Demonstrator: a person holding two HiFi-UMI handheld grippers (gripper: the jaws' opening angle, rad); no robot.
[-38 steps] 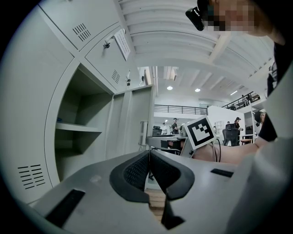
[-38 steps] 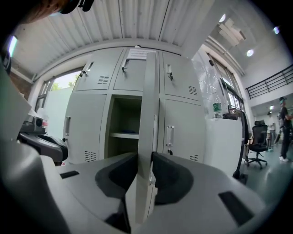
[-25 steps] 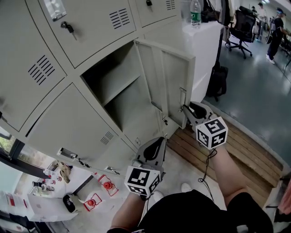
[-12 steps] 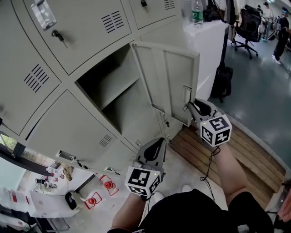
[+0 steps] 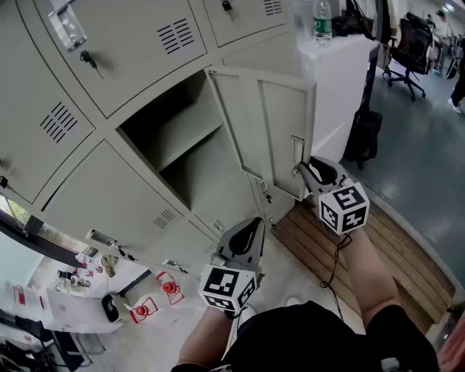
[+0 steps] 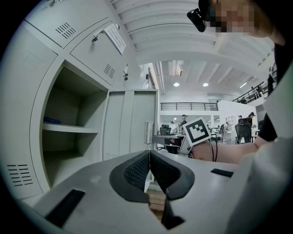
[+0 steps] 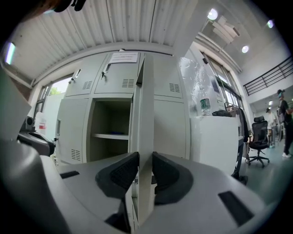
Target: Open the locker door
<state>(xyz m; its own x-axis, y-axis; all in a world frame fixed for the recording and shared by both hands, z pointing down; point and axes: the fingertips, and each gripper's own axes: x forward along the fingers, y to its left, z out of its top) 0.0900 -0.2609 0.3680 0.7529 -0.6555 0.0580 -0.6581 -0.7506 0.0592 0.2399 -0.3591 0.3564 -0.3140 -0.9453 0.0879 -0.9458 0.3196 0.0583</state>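
The grey locker door [image 5: 269, 123] stands swung out to the right, and the compartment [image 5: 182, 145] behind it shows a bare shelf. My right gripper [image 5: 298, 171] is at the door's free edge near the latch. In the right gripper view the door edge [image 7: 145, 114] runs between the jaws of the right gripper [image 7: 145, 167]; both pads touch it while the jaws are opening. My left gripper [image 5: 258, 221] hangs low in front of the lockers. It is shut with nothing in it, as the left gripper [image 6: 149, 157] shows in its own view, facing the door [image 6: 132, 123].
Closed lockers surround the open one, one with a key [image 5: 86, 58]. A white cabinet with a water bottle [image 5: 322, 20] stands right of the door. A wooden platform [image 5: 392, 247] lies below it. Red items [image 5: 156, 298] sit on the floor at the left, an office chair [image 5: 414, 51] far right.
The door has swung a little further out to the right with my right gripper on its edge. The left gripper has stayed where it was.
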